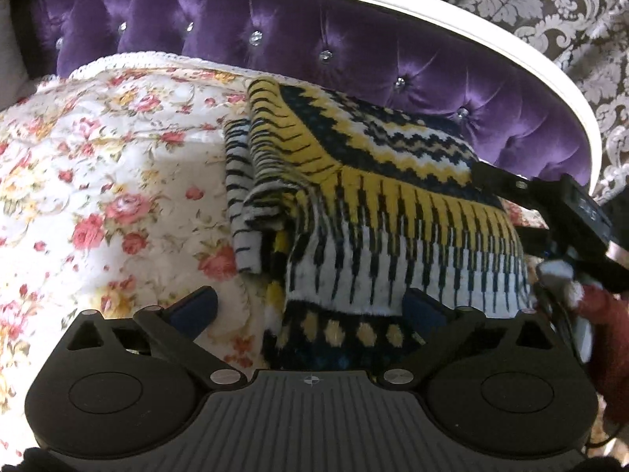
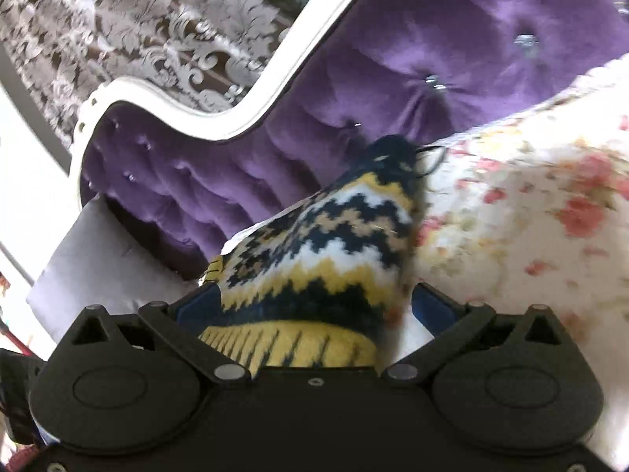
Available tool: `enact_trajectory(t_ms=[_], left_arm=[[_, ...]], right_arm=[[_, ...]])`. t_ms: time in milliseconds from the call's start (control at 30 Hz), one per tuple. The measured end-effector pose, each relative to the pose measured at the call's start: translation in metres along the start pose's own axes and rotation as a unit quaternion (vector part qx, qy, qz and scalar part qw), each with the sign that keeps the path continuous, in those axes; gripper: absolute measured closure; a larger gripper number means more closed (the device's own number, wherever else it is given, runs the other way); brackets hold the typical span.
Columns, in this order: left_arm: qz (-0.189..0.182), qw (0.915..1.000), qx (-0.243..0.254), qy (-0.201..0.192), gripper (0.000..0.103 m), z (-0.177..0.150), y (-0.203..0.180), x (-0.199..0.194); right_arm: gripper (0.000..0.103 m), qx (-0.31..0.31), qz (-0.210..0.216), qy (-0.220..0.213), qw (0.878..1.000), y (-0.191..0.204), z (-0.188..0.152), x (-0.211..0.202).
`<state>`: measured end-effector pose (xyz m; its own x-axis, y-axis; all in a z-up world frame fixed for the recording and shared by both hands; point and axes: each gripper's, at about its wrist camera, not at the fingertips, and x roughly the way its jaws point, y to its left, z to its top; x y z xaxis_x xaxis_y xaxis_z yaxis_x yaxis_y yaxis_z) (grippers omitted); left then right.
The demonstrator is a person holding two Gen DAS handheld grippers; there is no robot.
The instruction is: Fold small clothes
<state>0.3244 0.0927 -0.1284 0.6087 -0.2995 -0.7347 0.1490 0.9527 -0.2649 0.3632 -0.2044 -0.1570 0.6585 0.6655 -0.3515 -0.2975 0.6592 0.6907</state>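
A knitted sweater (image 1: 373, 157) in yellow, navy and white zigzags lies folded into a thick bundle on the floral bedspread (image 1: 98, 177), against the headboard. My left gripper (image 1: 308, 306) is open, its blue pads (image 1: 192, 308) far apart; the sweater's near hem lies between them, close to the right pad. My right gripper (image 1: 499, 200) is at the sweater's right edge. In the right wrist view this gripper (image 2: 314, 306) has its jaws wide apart. The sweater (image 2: 334, 236) bulges between them, close to the left pad, with a gap at the right pad.
A purple tufted headboard (image 1: 275, 39) with a white frame (image 1: 393, 4) curves behind the bed, patterned wallpaper (image 1: 570, 19) beyond it. A grey cushion (image 2: 90, 259) sits at the bed's end. A red sleeve (image 1: 609, 334) shows behind the right gripper. Bare bedspread (image 2: 511, 216) stretches beside the sweater.
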Motion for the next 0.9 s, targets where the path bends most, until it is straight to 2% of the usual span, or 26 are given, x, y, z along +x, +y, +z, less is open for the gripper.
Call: enact_trajectory(t_ms=[100, 267, 567, 900], left_arm=[[0.001, 1.0000, 0.002, -0.004, 0.001, 0.004, -0.003, 0.005], [0.003, 0.9999, 0.003, -0.013, 0.001, 0.010, -0.008, 0.014], [0.008, 0.9998, 0.009, -0.017, 0.001, 0.017, -0.019, 0.027], [-0.015, 0.9997, -0.004, -0.020, 0.001, 0.022, -0.018, 0.032]], right_arm=[[0.000, -0.033, 0.000, 0.024, 0.999, 0.006, 0.005, 0.016], [0.000, -0.045, 0.021, 0.041, 0.998, 0.001, 0.012, 0.029], [0.000, -0.036, 0.043, 0.035, 0.998, -0.007, 0.010, 0.024], [0.000, -0.033, 0.050, 0.033, 0.998, -0.008, 0.011, 0.023]])
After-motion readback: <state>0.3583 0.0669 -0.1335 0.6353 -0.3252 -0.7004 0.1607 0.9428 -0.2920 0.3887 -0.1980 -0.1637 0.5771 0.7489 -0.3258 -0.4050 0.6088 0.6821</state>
